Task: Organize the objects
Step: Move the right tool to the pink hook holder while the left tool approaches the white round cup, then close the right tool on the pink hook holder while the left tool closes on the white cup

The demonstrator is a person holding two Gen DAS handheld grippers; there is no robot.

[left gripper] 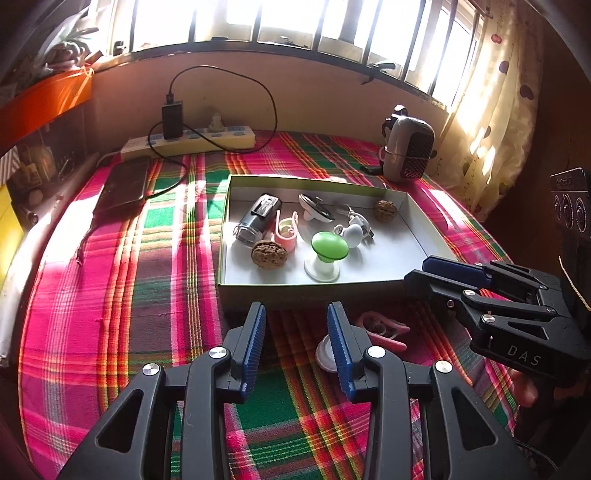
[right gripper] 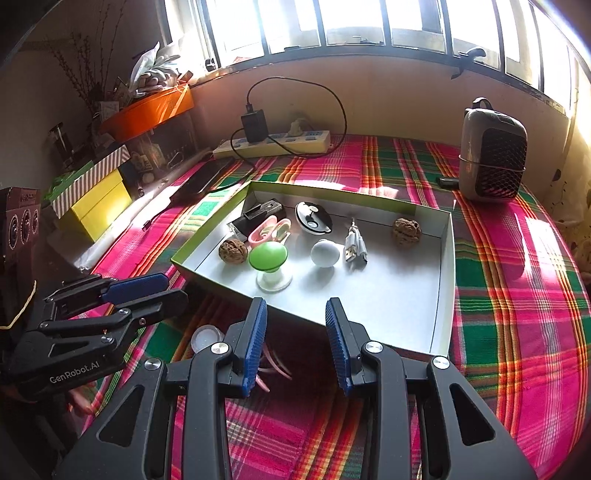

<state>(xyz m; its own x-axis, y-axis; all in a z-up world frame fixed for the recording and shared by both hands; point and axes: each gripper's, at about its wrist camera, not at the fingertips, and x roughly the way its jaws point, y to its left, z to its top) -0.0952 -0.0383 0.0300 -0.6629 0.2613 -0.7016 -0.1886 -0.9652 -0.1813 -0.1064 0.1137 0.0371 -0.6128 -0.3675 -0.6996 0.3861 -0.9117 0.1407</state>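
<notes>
Prob a home room: plaid cloth, barred window, power strip

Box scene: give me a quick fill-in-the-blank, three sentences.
1. The box holds ___ walnuts.
2. The green knob stands on a ___ base.
3. The pink clip outside the box lies on the ___ cloth.

Missing: two; white; plaid

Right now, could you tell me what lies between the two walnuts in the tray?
In the right wrist view, the green-capped stand, white ball and USB cable.
</notes>
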